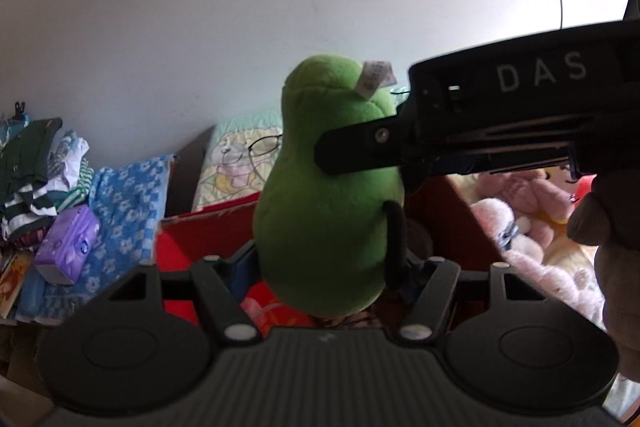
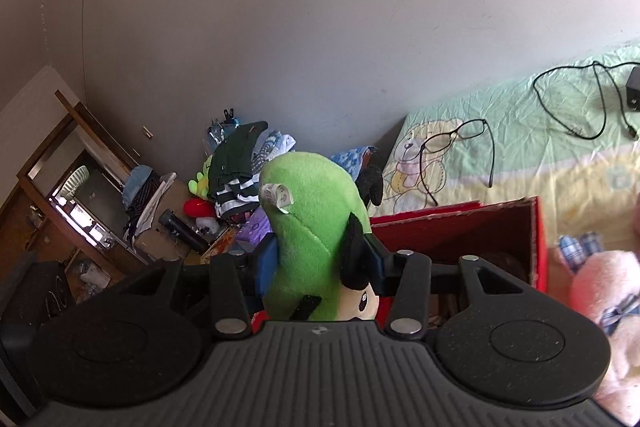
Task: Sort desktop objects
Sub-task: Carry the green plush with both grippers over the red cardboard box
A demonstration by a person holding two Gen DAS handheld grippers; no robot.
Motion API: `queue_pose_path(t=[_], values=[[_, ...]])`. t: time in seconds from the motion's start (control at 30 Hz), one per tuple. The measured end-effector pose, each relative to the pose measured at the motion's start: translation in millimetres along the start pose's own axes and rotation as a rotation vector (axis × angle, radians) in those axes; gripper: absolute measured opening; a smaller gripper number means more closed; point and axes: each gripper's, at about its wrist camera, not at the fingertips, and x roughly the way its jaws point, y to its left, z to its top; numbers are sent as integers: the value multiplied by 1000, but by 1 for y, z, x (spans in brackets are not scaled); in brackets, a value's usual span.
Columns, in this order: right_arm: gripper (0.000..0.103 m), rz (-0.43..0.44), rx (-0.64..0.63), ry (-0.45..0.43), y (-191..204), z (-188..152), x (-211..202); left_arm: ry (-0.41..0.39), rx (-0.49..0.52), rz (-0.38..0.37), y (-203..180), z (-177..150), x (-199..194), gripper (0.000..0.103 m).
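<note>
Both grippers, left [image 1: 328,267] and right [image 2: 320,259], are clamped on the green plush [image 1: 324,195], mid-transfer; release by one is judged needed before it is dropped into the red box [image 2: 536,247].

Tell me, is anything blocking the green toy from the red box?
Nothing visible does. The green toy, clamped in the right gripper, hangs right by the red box, whose open top shows no cover.

Both wrist cams close behind green plush [image 1: 328,195], [image 2: 308,227], facing wall
</note>
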Motion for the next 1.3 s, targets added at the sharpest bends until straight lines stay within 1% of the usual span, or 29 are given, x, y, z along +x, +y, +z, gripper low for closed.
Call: queue_pose_path(t=[0.13, 0.23, 0.37, 0.5, 0.57, 0.7, 0.77, 0.83, 0.9, 1.03, 1.1, 1.17, 1.3], values=[[48, -3, 79, 60, 1, -13, 41, 64, -9, 17, 29, -18, 24, 68], [48, -14, 122, 96, -2, -24, 64, 116, -17, 22, 47, -31, 43, 68], [48, -24, 194, 150, -11, -33, 87, 171, -20, 33, 55, -42, 60, 68], [48, -28, 250, 222, -20, -34, 110, 209, -33, 44, 58, -48, 68, 69], [48, -27, 246, 238, -21, -33, 115, 213, -43, 38, 61, -49, 69, 69], [48, -56, 198, 268, -19, -29, 127, 219, -26, 35, 60, -50, 70, 71], [48, -64, 209, 307, -23, -30, 135, 218, -23, 29, 59, -51, 69, 72], [48, -46, 240, 338, -29, -31, 141, 218, -26, 37, 58, -50, 66, 70], [48, -37, 235, 366, -28, -31, 145, 222, -36, 36, 60, -50, 65, 69], [48, -17, 246, 386, -27, -32, 150, 230, -65, 45, 67, -49, 63, 69], [54, -10, 256, 399, -28, -34, 154, 234, -87, 49, 70, -49, 60, 71], [67, -22, 280, 406, -32, -35, 154, 225, -92, 54, 71, -50, 57, 71], [66, -6, 318, 383, -37, -35, 147, 165, -89, 62, 69, -48, 43, 71]])
